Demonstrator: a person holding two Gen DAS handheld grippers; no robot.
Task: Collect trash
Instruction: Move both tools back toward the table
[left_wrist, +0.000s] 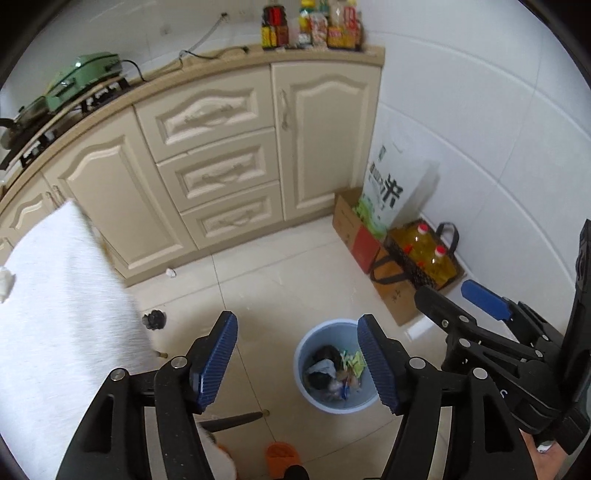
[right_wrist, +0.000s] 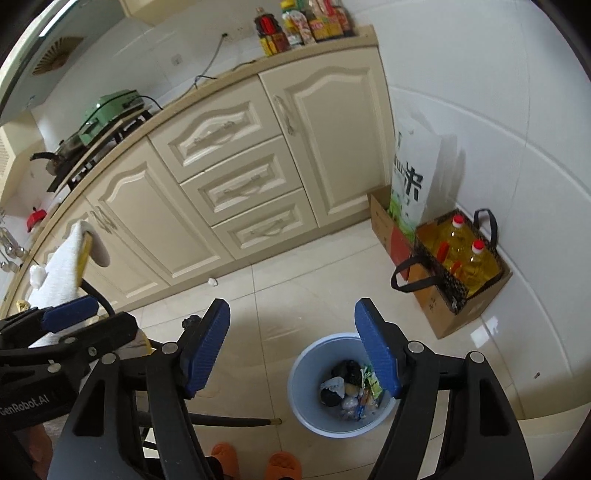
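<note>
Hiding part of its rim, empty half-open jaws of left gripper (left_wrist: 297, 363) and right gripper (right_wrist: 291, 349) are held above a round pale-blue plastic bin (right_wrist: 306, 402) of jumbled wrappers (right_wrist: 351, 387).

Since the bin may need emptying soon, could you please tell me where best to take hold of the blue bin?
Grip the blue bin by its rim, coming from straight above, one finger inside the wall and one outside. It stands upright and open-topped on the floor; the body looks too wide for a claw, and the near, left rim is bare of trash.

Below me, the tiled floor (right_wrist: 295, 295) carries the blue waste bin (right_wrist: 306, 413), a cardboard box (right_wrist: 428, 299), orange slippers (right_wrist: 282, 465) and one white scrap (right_wrist: 212, 281).
</note>
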